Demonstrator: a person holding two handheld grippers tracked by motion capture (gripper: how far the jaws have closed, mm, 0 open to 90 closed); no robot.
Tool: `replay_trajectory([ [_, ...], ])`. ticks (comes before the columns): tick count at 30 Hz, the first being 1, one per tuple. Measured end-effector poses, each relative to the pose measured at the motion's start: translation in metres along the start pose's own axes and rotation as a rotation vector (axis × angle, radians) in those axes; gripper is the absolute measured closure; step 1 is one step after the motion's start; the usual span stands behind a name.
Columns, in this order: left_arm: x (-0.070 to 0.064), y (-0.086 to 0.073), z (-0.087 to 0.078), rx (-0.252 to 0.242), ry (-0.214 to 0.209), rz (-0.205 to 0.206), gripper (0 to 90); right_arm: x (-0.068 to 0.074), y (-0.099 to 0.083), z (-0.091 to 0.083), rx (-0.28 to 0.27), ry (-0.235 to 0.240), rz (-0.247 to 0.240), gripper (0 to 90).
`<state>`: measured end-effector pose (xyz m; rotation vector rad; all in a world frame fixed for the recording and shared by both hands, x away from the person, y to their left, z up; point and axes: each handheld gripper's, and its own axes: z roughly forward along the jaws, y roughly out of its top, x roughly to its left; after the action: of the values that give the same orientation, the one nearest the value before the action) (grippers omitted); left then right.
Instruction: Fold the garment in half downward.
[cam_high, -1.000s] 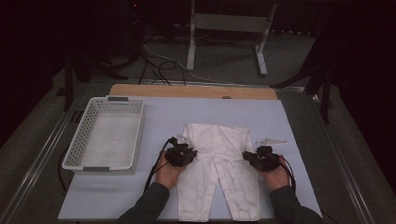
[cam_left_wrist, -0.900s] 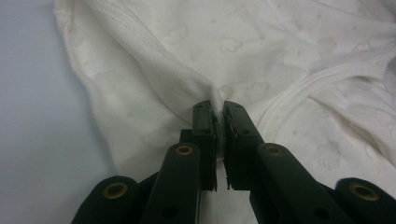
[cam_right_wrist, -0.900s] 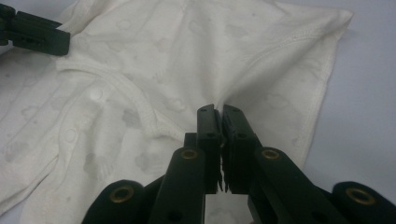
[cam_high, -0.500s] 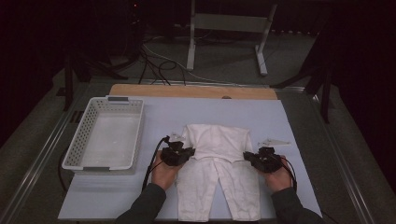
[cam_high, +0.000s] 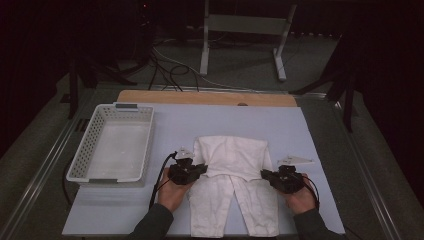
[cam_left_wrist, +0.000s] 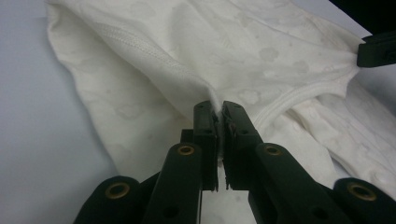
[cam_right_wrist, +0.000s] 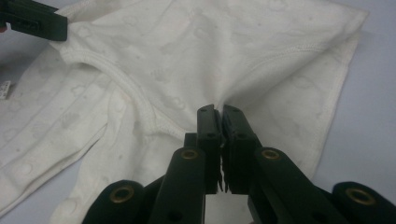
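A white baby garment (cam_high: 232, 162) lies on the pale mat (cam_high: 210, 122), legs toward the person, its upper part folded down over the middle. My left gripper (cam_high: 199, 169) is shut on the fold's left edge, and my right gripper (cam_high: 265, 174) is shut on its right edge. In the left gripper view the gripper (cam_left_wrist: 218, 111) pinches a tuft of the garment (cam_left_wrist: 187, 56), with the other gripper's tip (cam_left_wrist: 376, 49) at the far corner. The right gripper view has the gripper (cam_right_wrist: 218, 113) clamped on a seam of the garment (cam_right_wrist: 187, 51).
A white perforated basket (cam_high: 146, 142) stands on the mat's left side. The table's wooden far edge (cam_high: 205, 97) runs behind the mat. Beyond it are dark floor, cables and a metal stand (cam_high: 242, 25). A small tag (cam_right_wrist: 5, 88) lies on the garment's left.
Both grippers have drawn slightly toward the person, still holding the garment, and the folded upper part has come down with them.
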<state>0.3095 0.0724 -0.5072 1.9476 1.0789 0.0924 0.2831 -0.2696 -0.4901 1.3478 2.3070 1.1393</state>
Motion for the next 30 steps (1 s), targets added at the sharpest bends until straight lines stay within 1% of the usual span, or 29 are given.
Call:
replay_trajectory([
  [4, -0.004, -0.003, -0.004, -0.001, -0.014, -0.003, 86.0, 0.001, -0.004, -0.004, -0.002, 0.006, 0.002, 86.7],
  [7, -0.007, -0.004, -0.007, 0.0, -0.014, 0.014, 85.9, 0.003, -0.007, -0.007, -0.002, 0.011, 0.001, 86.6],
  [9, -0.009, -0.005, -0.01, -0.008, -0.016, 0.017, 85.9, 0.004, -0.009, -0.009, -0.002, 0.019, 0.001, 86.7],
  [15, -0.012, -0.008, -0.014, -0.009, -0.018, 0.023, 85.9, 0.01, -0.014, -0.014, -0.005, 0.022, -0.012, 86.6],
  [16, -0.015, -0.01, -0.018, -0.011, -0.019, 0.033, 85.9, 0.012, -0.015, -0.016, -0.007, 0.023, -0.017, 86.7],
  [22, -0.022, -0.014, -0.027, -0.021, -0.027, 0.042, 85.8, 0.018, -0.021, -0.026, -0.023, 0.039, -0.013, 86.7],
  [25, -0.026, -0.016, -0.032, -0.022, -0.031, 0.053, 85.8, 0.021, -0.026, -0.031, -0.027, 0.039, -0.023, 86.7],
  [28, -0.03, -0.018, -0.036, -0.025, -0.036, 0.058, 85.8, 0.024, -0.03, -0.036, -0.033, 0.046, -0.014, 86.7],
  [30, -0.032, -0.02, -0.038, -0.025, -0.039, 0.059, 85.8, 0.026, -0.032, -0.039, -0.035, 0.049, -0.016, 86.7],
])
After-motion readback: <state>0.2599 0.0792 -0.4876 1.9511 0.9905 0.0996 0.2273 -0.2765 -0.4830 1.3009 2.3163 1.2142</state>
